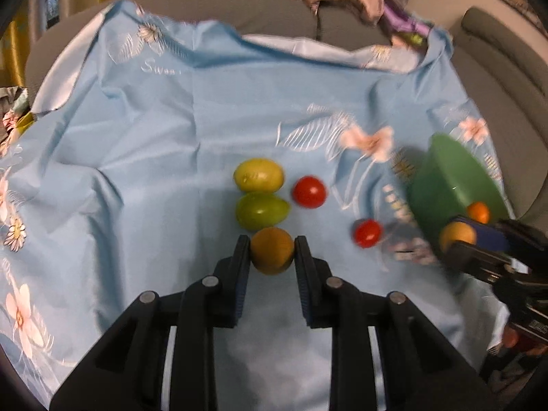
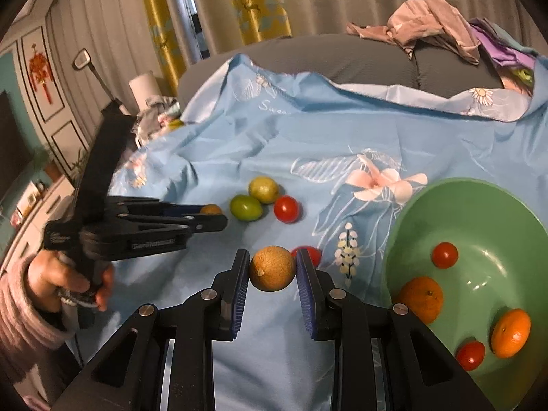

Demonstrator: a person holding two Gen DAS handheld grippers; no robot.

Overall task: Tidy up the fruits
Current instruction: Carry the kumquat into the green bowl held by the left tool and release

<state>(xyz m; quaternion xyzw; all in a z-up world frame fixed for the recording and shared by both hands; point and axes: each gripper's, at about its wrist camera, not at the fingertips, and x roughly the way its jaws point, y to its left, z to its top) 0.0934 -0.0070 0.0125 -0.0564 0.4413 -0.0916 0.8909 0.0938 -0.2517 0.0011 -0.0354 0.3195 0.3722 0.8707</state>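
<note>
An orange fruit (image 1: 271,251) is being gripped by the left gripper (image 1: 271,257), a tan round fruit (image 2: 272,268) by the right gripper (image 2: 272,270). Each is best being carried level over the green bowl (image 2: 479,198), then released low. Loose tomatoes (image 1: 309,191) and lemons (image 1: 258,174) are lying on the blue cloth (image 1: 154,137), where they are being risked by a sweeping gripper.

A green bowl (image 2: 472,226) on the blue cloth holds two oranges (image 2: 422,298) and two tomatoes (image 2: 444,254). On the cloth lie a yellow lemon (image 1: 258,174) touching a green lime (image 1: 262,210), and two red tomatoes (image 1: 309,191) apart. Two more orange-yellow fruits (image 1: 271,250) sit clamped between black fingers.
</note>
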